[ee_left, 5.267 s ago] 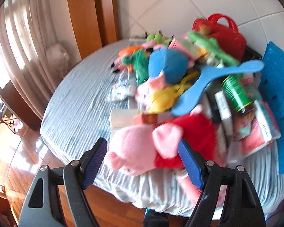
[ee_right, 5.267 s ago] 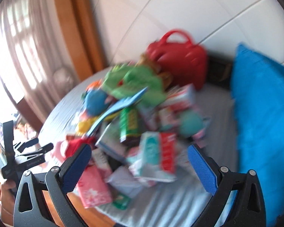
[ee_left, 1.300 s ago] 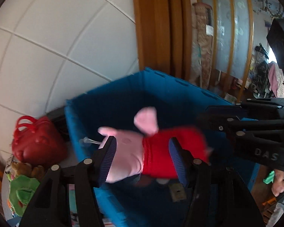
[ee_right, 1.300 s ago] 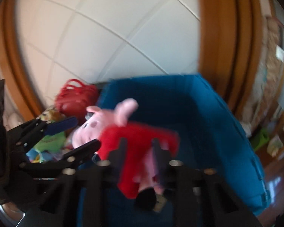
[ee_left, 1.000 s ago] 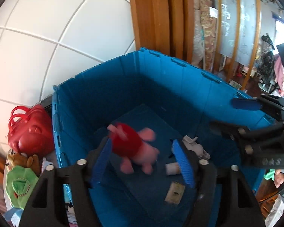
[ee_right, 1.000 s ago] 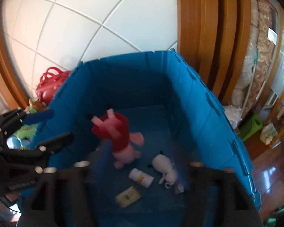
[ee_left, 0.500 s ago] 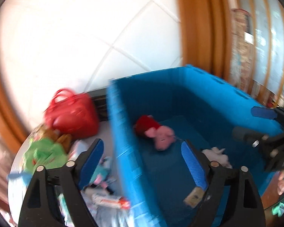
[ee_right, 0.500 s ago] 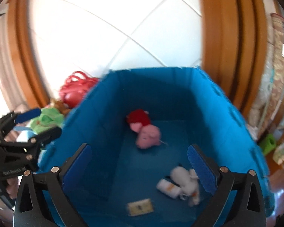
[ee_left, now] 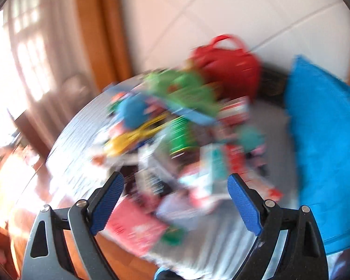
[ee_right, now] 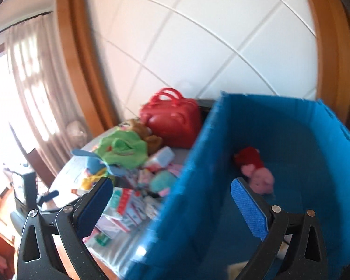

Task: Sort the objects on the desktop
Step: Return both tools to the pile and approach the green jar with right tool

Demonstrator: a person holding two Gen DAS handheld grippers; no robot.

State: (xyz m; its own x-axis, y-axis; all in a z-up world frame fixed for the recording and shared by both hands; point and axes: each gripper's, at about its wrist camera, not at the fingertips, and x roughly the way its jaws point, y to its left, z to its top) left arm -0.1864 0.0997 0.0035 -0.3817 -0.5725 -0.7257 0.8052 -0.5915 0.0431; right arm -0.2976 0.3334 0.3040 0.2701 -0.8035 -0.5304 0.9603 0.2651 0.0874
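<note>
The pink pig plush in a red dress (ee_right: 256,170) lies inside the blue bin (ee_right: 198,186) on its floor. My right gripper (ee_right: 170,206) is open and empty, straddling the bin's near wall. My left gripper (ee_left: 175,200) is open and empty, facing the blurred pile of toys and packets (ee_left: 175,135) on the grey-clothed table (ee_left: 77,140). The bin's side (ee_left: 326,151) shows at the right of the left wrist view.
A red handbag (ee_right: 172,121) stands at the back by the tiled wall, also in the left wrist view (ee_left: 228,70). A green plush (ee_right: 123,149), a green can (ee_left: 182,137) and a pink packet (ee_left: 135,228) lie in the pile. Curtains and wooden floor lie left.
Both grippers let the pig plush fall into the bin and opened. The left gripper has swung left from the bin to the pile; the right has also turned left.
</note>
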